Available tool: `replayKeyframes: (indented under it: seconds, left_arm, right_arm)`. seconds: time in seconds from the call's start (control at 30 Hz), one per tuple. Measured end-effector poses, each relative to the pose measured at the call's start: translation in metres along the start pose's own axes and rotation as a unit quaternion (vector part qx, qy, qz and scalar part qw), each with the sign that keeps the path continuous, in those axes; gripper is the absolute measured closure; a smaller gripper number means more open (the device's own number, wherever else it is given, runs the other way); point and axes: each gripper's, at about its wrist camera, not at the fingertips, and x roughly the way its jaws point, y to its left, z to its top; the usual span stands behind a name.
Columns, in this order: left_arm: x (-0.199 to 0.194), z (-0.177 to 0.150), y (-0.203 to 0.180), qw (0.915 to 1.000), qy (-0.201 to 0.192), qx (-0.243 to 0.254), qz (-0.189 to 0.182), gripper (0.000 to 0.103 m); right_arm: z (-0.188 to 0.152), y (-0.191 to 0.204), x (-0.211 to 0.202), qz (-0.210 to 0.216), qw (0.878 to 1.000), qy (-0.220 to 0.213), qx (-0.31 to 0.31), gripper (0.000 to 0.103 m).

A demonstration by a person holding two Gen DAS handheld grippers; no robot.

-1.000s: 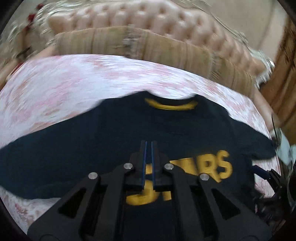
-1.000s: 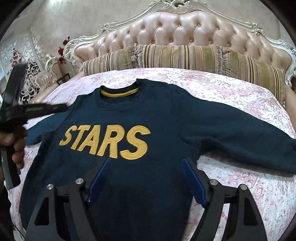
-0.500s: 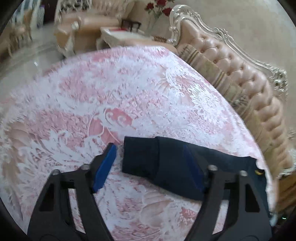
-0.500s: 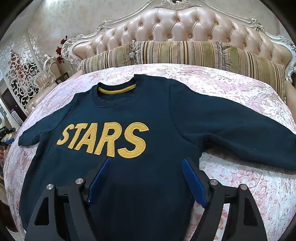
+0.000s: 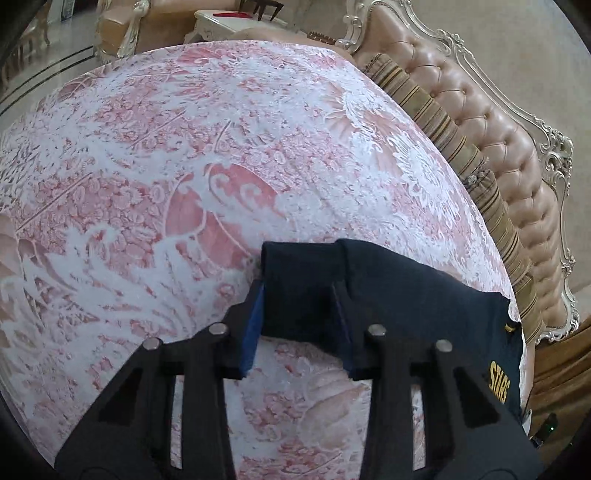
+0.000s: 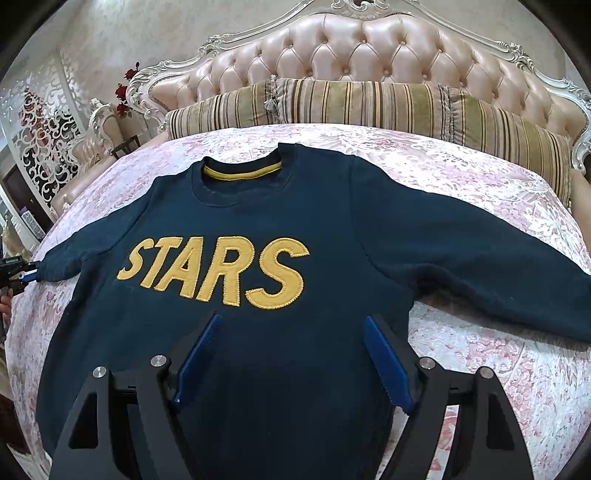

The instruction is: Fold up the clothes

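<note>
A dark navy sweater (image 6: 258,206) with yellow "STARS" lettering lies flat, front up, on the bed, both sleeves spread out. My left gripper (image 5: 298,291) sits at the end of the sweater's left sleeve, its blue pads pressing both sides of the cuff (image 5: 299,273). In the right wrist view that gripper (image 6: 27,271) shows at the far left edge, at the sleeve tip. My right gripper (image 6: 291,319) hovers open above the sweater's lower body, just below the lettering, with nothing between its fingers. The other sleeve (image 6: 480,251) stretches to the right.
The pink-and-white patterned bedspread (image 5: 221,147) covers the whole bed. A striped bolster pillow (image 6: 369,103) lies along the tufted pink headboard (image 6: 369,48). A bedside table and chairs (image 5: 229,18) stand beyond the bed's left side.
My left gripper swung from over the sweater's chest to the left sleeve end, opened, then narrowed its fingers onto the cuff. The right gripper stayed open and nearly still.
</note>
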Motion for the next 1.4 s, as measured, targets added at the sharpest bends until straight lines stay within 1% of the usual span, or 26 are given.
replayKeyframes:
  seconds: [0.07,0.17,0.23,0.33,0.4,0.43,0.47,0.53,0.57,0.6,0.7,0.83,0.9,1.0,1.03,1.07,1.1,1.13,1.17,1.2,1.23,1.3,1.37,1.4]
  left_arm:
    - [-0.007,0.002,-0.001,0.9999,-0.006,-0.002,-0.009,0.095]
    - [-0.026,0.001,-0.015,0.9994,-0.024,0.02,-0.015,0.096]
    - [-0.04,0.001,-0.033,0.9983,-0.036,0.04,-0.021,0.096]
    - [-0.059,-0.008,-0.087,0.9927,-0.059,0.105,-0.011,0.097]
    - [-0.062,-0.024,-0.142,0.9835,-0.071,0.166,-0.006,0.097]
    - [-0.063,-0.032,-0.17,0.9773,-0.078,0.197,-0.003,0.098]
    - [-0.06,-0.049,-0.205,0.968,-0.081,0.237,0.002,0.098]
    - [-0.047,-0.089,-0.271,0.9449,-0.085,0.316,0.014,0.098]
    - [-0.038,-0.111,-0.302,0.9318,-0.085,0.352,0.021,0.098]
    - [-0.021,-0.137,-0.333,0.9167,-0.081,0.39,0.025,0.099]
    - [0.033,-0.205,-0.388,0.887,-0.048,0.458,0.036,0.099]
    - [0.075,-0.268,-0.416,0.8635,-0.015,0.503,0.038,0.099]
    - [0.087,-0.284,-0.422,0.8582,0.002,0.512,0.035,0.099]
    - [0.089,-0.287,-0.424,0.8614,-0.001,0.507,0.028,0.098]
    - [0.085,-0.283,-0.422,0.8684,0.006,0.496,0.009,0.097]
    - [0.08,-0.277,-0.419,0.8757,0.015,0.482,-0.013,0.092]
    - [0.072,-0.272,-0.416,0.8799,0.019,0.474,-0.034,0.087]
    - [0.064,-0.268,-0.413,0.8832,0.022,0.465,-0.056,0.07]
    - [0.051,-0.26,-0.408,0.8875,0.021,0.453,-0.084,0.044]
    - [0.04,-0.247,-0.398,0.8937,0.01,0.437,-0.1,0.036]
    - [0.029,-0.232,-0.386,0.8996,-0.002,0.422,-0.114,0.032]
    - [0.007,-0.204,-0.364,0.9098,-0.027,0.389,-0.142,0.032]
    - [-0.015,-0.176,-0.342,0.9177,-0.052,0.356,-0.169,0.032]
    - [-0.015,-0.167,-0.33,0.9224,-0.059,0.341,-0.172,0.032]
  right_arm:
    - [0.0,0.0,0.0,-0.001,1.0,0.001,0.001,0.024]
    - [-0.001,0.0,-0.002,0.0,1.0,-0.002,-0.002,0.024]
    - [0.0,0.001,-0.002,-0.001,1.0,-0.002,-0.002,0.024]
    - [0.001,0.003,-0.006,0.004,1.0,-0.008,-0.001,0.024]
    - [0.001,0.005,-0.01,0.007,1.0,-0.012,-0.002,0.024]
    - [0.001,0.006,-0.013,0.009,1.0,-0.015,-0.004,0.024]
    - [0.001,0.006,-0.015,0.009,1.0,-0.017,-0.005,0.024]
    - [0.0,0.005,-0.019,0.01,1.0,-0.022,-0.003,0.024]
    - [0.0,0.004,-0.022,0.011,1.0,-0.024,0.0,0.024]
    - [-0.002,0.001,-0.024,0.01,1.0,-0.024,0.004,0.024]
    - [-0.005,-0.007,-0.029,0.005,1.0,-0.026,0.014,0.024]
    - [-0.01,-0.019,-0.032,-0.003,1.0,-0.021,0.023,0.024]
    - [-0.012,-0.024,-0.033,-0.005,0.999,-0.02,0.025,0.024]
    - [-0.011,-0.03,-0.033,-0.005,0.999,-0.022,0.032,0.024]
    - [-0.01,-0.031,-0.033,-0.004,0.999,-0.025,0.034,0.024]
    - [-0.01,-0.031,-0.033,-0.004,0.999,-0.027,0.035,0.024]
    - [-0.009,-0.031,-0.033,-0.003,0.999,-0.028,0.036,0.024]
    - [-0.007,-0.03,-0.033,-0.001,0.999,-0.029,0.04,0.024]
    - [-0.005,-0.03,-0.032,0.0,0.999,-0.03,0.044,0.024]
    - [-0.002,-0.027,-0.031,0.006,0.998,-0.031,0.047,0.024]
    - [0.001,-0.024,-0.03,0.012,0.998,-0.031,0.049,0.024]
    - [0.009,-0.016,-0.027,0.027,0.998,-0.031,0.051,0.024]
    - [0.019,-0.003,-0.021,0.051,0.997,-0.029,0.048,0.024]
    - [0.024,0.004,-0.018,0.065,0.996,-0.028,0.047,0.024]
